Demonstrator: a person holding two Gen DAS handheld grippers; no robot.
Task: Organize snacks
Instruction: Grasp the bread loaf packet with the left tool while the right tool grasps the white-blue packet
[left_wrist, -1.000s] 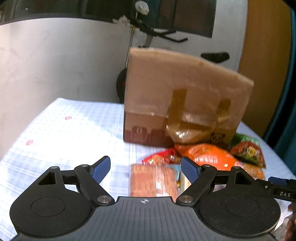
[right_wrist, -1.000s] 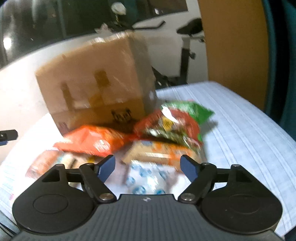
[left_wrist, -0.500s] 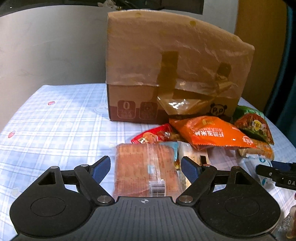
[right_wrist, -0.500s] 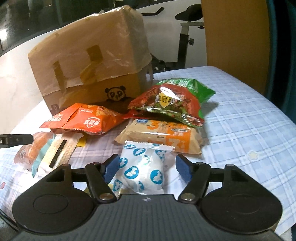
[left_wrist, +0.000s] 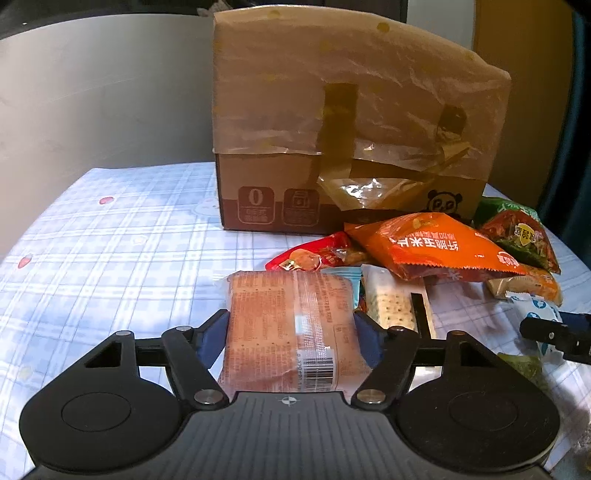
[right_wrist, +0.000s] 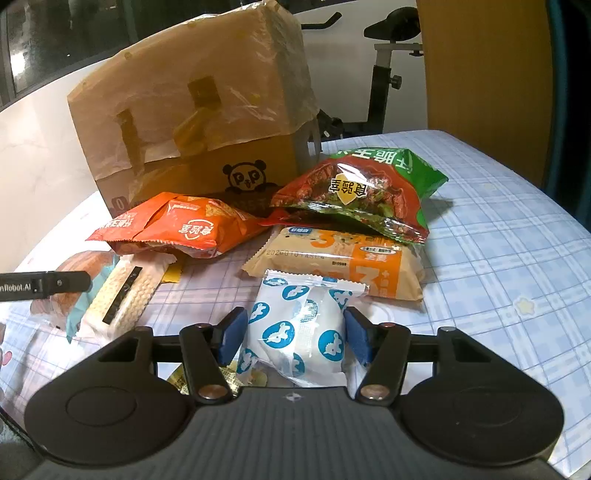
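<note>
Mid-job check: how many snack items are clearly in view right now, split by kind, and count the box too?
Puffed bags: 2 (orange bag, green bag)
Wrapped packs: 5 (red packet, bread pack, cracker pack, biscuit pack, blue-spotted pack)
Cardboard box: 1
Total: 8; half-hidden wrappers under the pile are not counted.

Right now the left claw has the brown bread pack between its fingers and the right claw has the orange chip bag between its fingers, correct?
Not quite. The left claw does straddle the brown bread pack, but the right wrist view shows the right claw closing around the white pack with blue spots; the orange chip bag lies farther back, untouched.
</note>
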